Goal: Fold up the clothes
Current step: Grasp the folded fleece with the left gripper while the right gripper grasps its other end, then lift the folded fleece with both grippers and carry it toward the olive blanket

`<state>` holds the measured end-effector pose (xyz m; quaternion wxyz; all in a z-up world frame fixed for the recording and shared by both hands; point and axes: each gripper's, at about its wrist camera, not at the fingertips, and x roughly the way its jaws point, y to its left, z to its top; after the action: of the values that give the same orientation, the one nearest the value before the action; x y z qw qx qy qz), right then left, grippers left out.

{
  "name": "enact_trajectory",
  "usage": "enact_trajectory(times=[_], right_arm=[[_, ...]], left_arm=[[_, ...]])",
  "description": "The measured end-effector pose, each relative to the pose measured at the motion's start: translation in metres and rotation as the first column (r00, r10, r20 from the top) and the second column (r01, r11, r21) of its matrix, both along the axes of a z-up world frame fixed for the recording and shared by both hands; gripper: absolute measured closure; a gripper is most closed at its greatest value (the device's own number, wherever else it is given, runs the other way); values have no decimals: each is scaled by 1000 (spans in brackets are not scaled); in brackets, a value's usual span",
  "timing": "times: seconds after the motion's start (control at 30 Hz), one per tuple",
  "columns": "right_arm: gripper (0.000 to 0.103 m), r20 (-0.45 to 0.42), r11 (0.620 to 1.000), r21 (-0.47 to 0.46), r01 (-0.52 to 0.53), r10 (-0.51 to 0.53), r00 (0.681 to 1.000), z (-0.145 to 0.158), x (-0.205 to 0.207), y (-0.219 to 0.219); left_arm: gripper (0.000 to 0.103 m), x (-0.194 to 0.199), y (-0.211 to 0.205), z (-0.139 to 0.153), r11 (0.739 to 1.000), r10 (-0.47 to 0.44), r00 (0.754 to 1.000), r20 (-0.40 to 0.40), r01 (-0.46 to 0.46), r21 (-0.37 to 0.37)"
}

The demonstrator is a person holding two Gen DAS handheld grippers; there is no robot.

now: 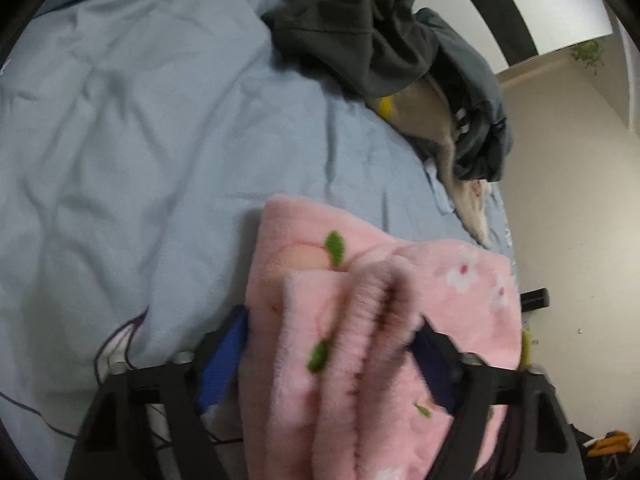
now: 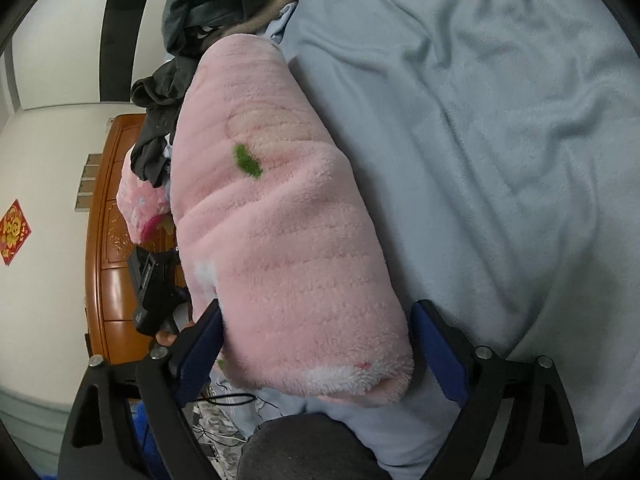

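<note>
No legible words or numbers anywhere. Only a red diamond-shaped paper wall decoration with a gold motif (image 2: 13,232) at the left edge of the right wrist view, too small to read. Faint white marking on the black handheld device (image 2: 154,294) at lower left, unreadable.

Soft even indoor light; fisheye-curved edges; near pink fleece (image 1: 360,340) motion-blurred

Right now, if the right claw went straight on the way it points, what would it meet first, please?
The right claw already straddles the folded pink fleece garment, so it would push straight into that; how tightly it grips is unclear.
</note>
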<state>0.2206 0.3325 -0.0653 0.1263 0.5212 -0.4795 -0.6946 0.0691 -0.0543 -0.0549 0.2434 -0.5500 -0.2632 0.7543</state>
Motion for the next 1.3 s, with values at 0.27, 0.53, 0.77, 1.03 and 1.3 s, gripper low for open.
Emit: enact_trajectory(times=[0.27, 0.53, 0.77, 1.03, 1.3], right_arm=[[62, -25, 998, 31, -51, 51, 998, 39, -13, 21], [63, -190, 921, 283, -267, 327, 926, 147, -94, 91], [63, -121, 942, 250, -223, 259, 958, 105, -83, 124], [63, -29, 987, 104, -123, 127, 992, 36, -8, 126], [34, -115, 939, 268, -215, 253, 961, 71, -21, 119]], left_arm=[[60, 31, 16, 43, 998, 58, 995, -85, -59, -11], [62, 74, 58, 77, 989, 70, 990, -124, -53, 137], [62, 34, 78, 57, 997, 35, 996, -83, -30, 69], [61, -9, 93, 23, 996, -67, 997, -48, 64, -69], [31, 15, 66, 31, 998, -26, 999, -20, 27, 58]])
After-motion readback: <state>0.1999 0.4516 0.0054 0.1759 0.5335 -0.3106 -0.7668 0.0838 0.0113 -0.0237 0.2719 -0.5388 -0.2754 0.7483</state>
